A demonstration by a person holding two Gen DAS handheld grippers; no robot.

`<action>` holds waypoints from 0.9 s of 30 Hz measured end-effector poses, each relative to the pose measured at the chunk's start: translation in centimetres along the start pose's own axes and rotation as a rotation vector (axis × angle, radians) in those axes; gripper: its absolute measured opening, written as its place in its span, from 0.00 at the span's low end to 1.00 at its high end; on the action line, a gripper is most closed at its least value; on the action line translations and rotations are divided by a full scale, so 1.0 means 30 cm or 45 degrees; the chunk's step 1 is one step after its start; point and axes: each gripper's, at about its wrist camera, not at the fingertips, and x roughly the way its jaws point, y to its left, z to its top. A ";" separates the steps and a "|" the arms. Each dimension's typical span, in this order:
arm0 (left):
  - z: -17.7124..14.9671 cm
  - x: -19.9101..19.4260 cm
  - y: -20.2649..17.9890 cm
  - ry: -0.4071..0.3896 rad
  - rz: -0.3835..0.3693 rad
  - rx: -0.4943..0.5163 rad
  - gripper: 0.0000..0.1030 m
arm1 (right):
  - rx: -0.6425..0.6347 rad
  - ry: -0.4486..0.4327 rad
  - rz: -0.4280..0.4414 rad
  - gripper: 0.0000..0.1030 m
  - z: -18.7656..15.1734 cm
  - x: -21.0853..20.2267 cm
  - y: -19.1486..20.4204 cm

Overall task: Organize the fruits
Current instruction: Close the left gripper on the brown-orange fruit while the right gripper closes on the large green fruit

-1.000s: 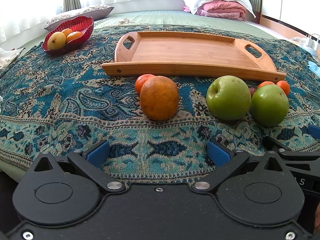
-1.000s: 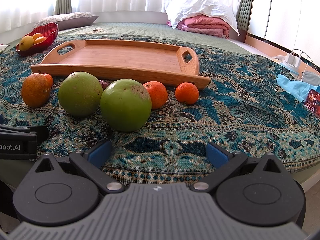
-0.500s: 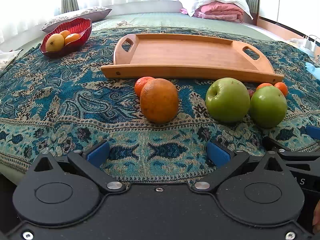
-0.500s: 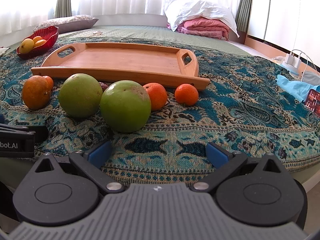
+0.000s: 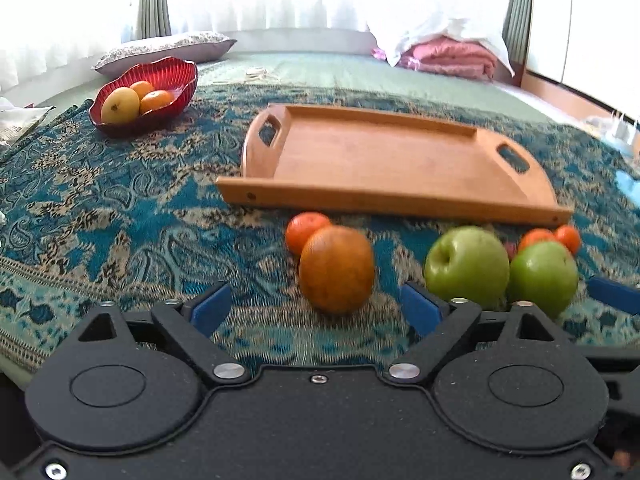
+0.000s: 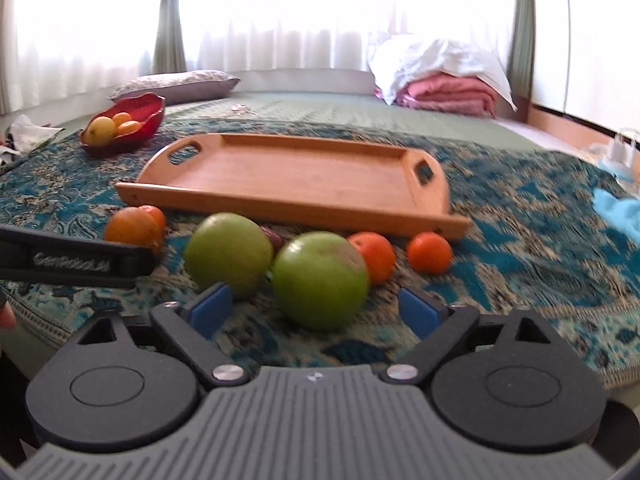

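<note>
A large orange (image 5: pixel 336 269) lies on the patterned cloth with a small tangerine (image 5: pixel 305 229) behind it. My left gripper (image 5: pixel 316 309) is open, its blue pads either side of the orange, just short of it. Two green apples (image 5: pixel 466 266) (image 5: pixel 543 276) lie to the right. In the right wrist view my right gripper (image 6: pixel 314 309) is open right in front of the nearer green apple (image 6: pixel 320 279); the other apple (image 6: pixel 229 254) is to its left, two tangerines (image 6: pixel 374 254) (image 6: pixel 429 252) behind. An empty wooden tray (image 5: pixel 384 160) (image 6: pixel 296 176) lies beyond the fruit.
A red bowl (image 5: pixel 160 80) (image 6: pixel 150 114) holding a yellow fruit and tangerines stands at the far left. A small dark fruit (image 6: pixel 274 236) lies between the apples. Pillow and folded pink bedding lie at the back. A light blue cloth (image 6: pixel 618 212) is at the right.
Both grippers have moved forward and risen toward the fruit row. The orange now sits between the left pads and the apple between the right pads. No fruit has moved.
</note>
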 end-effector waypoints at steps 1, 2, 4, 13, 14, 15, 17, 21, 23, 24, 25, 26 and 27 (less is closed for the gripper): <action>0.005 0.001 0.003 -0.009 -0.012 -0.007 0.82 | -0.013 -0.004 0.001 0.88 0.004 0.005 0.007; 0.011 0.004 0.005 -0.015 -0.023 -0.012 0.78 | -0.029 -0.006 -0.005 0.86 0.010 0.014 0.014; 0.017 0.009 0.003 -0.027 -0.042 -0.010 0.72 | -0.048 -0.012 -0.012 0.83 0.015 0.024 0.022; 0.011 0.051 -0.012 -0.007 -0.086 0.006 0.52 | -0.001 0.032 -0.049 0.68 0.013 0.066 -0.002; 0.009 0.055 -0.013 0.000 -0.088 0.005 0.51 | 0.001 0.034 -0.047 0.68 0.011 0.069 -0.002; 0.007 0.060 -0.013 0.007 -0.090 0.001 0.51 | -0.001 0.037 -0.048 0.68 0.009 0.073 -0.002; 0.003 0.069 -0.012 0.017 -0.092 -0.006 0.50 | -0.013 0.039 -0.053 0.67 0.005 0.077 0.001; -0.004 0.079 -0.019 0.013 -0.075 0.011 0.50 | -0.017 0.040 -0.060 0.66 0.002 0.085 0.008; -0.006 0.082 -0.024 0.013 -0.068 0.019 0.50 | -0.013 0.046 -0.063 0.66 0.001 0.090 0.009; -0.006 0.084 -0.026 0.016 -0.067 0.019 0.50 | -0.010 0.051 -0.064 0.66 -0.001 0.094 0.009; -0.006 0.087 -0.026 0.016 -0.064 0.020 0.50 | -0.005 0.052 -0.064 0.66 -0.001 0.098 0.009; -0.006 0.090 -0.028 0.015 -0.060 0.021 0.50 | 0.002 0.052 -0.064 0.66 -0.001 0.101 0.008; -0.006 0.092 -0.030 0.013 -0.057 0.025 0.50 | 0.012 0.051 -0.064 0.66 -0.003 0.104 0.006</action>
